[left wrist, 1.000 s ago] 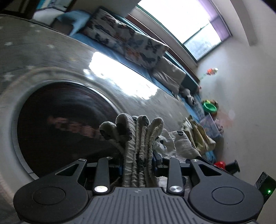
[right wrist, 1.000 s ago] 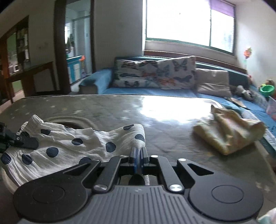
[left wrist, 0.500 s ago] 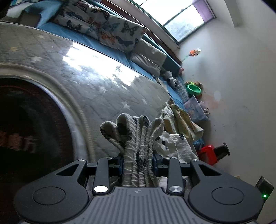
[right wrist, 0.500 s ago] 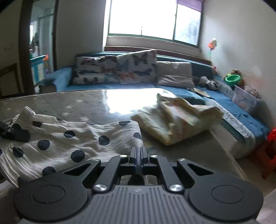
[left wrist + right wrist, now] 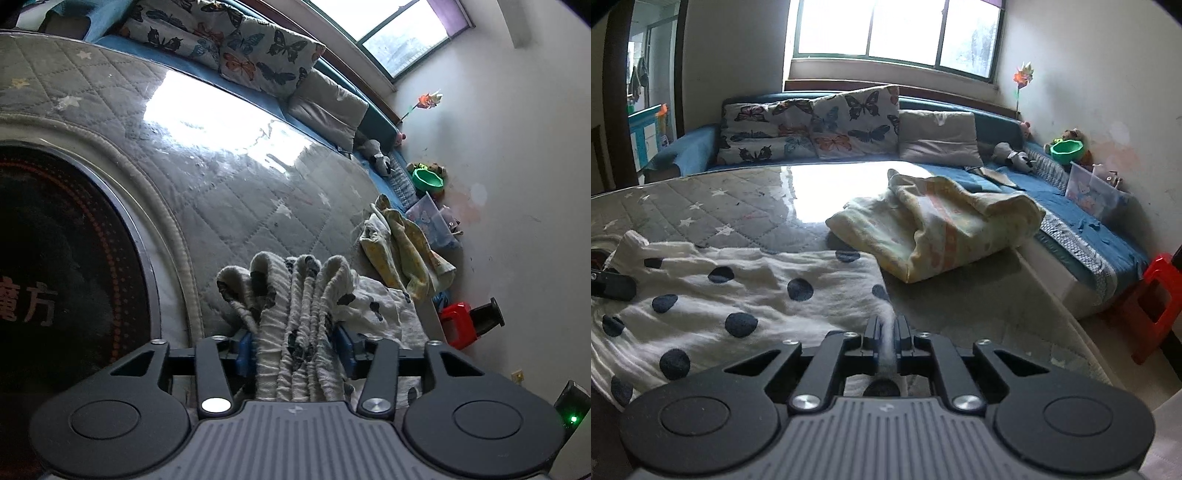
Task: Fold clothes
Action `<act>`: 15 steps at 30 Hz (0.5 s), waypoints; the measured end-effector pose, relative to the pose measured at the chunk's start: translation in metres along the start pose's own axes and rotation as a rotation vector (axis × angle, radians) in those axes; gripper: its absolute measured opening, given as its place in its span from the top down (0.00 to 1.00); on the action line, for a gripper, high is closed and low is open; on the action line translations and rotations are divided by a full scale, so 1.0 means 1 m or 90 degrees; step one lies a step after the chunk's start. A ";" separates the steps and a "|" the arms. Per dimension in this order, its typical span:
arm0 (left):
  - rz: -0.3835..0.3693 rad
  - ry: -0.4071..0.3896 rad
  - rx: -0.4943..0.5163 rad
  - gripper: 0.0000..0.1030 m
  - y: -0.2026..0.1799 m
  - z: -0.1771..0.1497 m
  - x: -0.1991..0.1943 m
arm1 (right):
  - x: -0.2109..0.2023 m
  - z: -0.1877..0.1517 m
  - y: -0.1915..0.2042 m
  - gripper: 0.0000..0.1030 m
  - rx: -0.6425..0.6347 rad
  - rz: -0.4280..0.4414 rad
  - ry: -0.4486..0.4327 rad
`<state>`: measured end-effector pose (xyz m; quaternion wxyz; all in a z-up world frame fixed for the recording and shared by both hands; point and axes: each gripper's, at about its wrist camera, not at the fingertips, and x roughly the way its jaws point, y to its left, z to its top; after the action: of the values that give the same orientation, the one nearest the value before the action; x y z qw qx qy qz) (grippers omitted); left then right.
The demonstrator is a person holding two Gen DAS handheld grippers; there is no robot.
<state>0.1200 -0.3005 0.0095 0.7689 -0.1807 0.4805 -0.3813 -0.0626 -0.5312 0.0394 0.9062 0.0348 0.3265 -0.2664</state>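
A white garment with dark blue dots (image 5: 738, 295) is stretched flat over the grey quilted table cover (image 5: 713, 206). My right gripper (image 5: 887, 334) is shut on its near right corner. My left gripper (image 5: 293, 341) is shut on the other end, where the dotted cloth (image 5: 295, 295) bunches in thick folds between the blue pads. In the right wrist view, the left gripper's finger (image 5: 613, 286) shows at the garment's far left edge. A crumpled yellow garment (image 5: 934, 225) lies beyond the dotted one, near the table's right edge.
A round dark glass inset (image 5: 62, 266) with a raised rim sits in the table to the left. Behind the table runs a blue sofa (image 5: 1052, 192) with butterfly cushions (image 5: 820, 125). A red stool (image 5: 1152, 306) stands on the floor at the right.
Both grippers have carried the dotted garment to the right along the table, closer to the yellow garment and the table's right edge. Both stay shut on the cloth.
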 end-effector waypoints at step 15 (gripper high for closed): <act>0.045 -0.023 0.022 0.41 -0.004 0.004 -0.014 | 0.014 0.016 0.042 0.91 -0.024 0.099 0.020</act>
<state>0.1184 -0.2933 0.0226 0.7936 -0.1573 0.4658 -0.3584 -0.0235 -0.5054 0.0390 0.9194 0.0471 0.3420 -0.1884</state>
